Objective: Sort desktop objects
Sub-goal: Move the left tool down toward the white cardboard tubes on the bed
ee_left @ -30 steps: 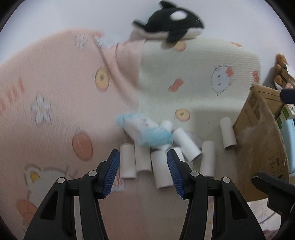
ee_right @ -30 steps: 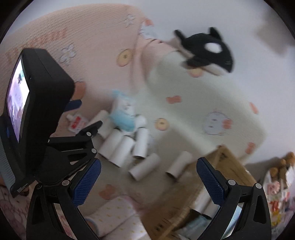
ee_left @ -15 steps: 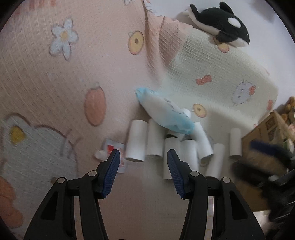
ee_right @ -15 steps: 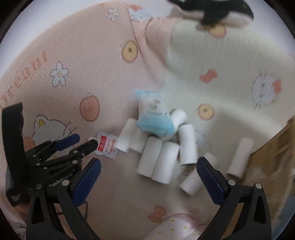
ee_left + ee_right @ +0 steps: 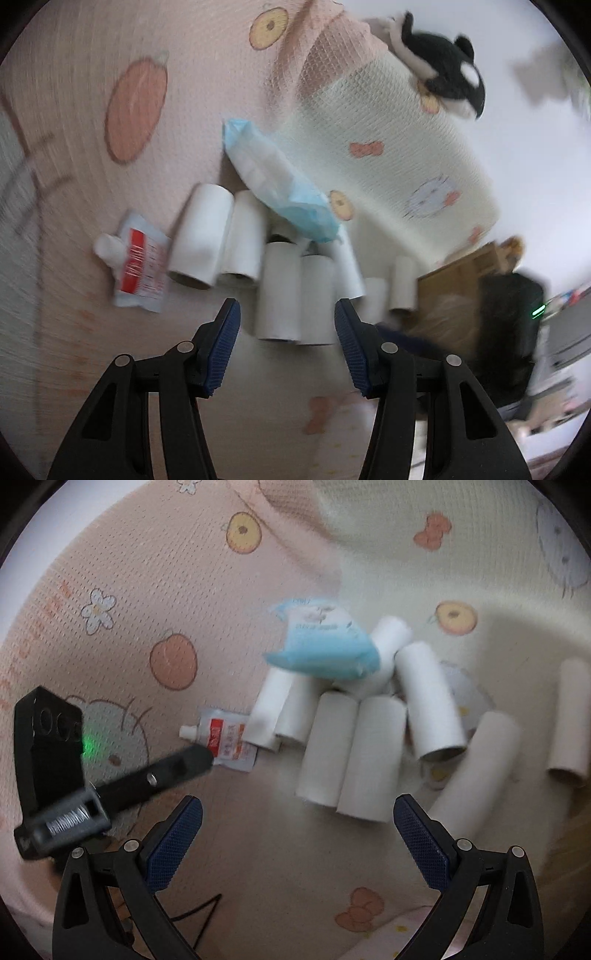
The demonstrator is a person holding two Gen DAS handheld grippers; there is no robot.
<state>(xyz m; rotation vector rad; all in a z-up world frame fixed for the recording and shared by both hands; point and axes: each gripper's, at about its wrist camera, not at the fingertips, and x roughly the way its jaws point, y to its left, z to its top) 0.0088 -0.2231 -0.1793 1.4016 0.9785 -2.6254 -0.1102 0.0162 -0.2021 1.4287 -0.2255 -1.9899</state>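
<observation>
Below both claws, white cardboard tubes lie on the cartoon-print blanket, at least eight visible, most with long axes running toward the cameras. One blue tissue pack rests atop them; one sachet lies beside. Left claw and right claw gape apart, empty.

Left wrist view: looks steeply down along its own fingers, close over the cardboard tubes, with the plush orca far off at upper right. Right wrist view: same downward tilt, just as close, set to the right of the left hand-held gripper. Both share the tubes, the blue tissue pack, the red-and-white tube and the printed blanket.
</observation>
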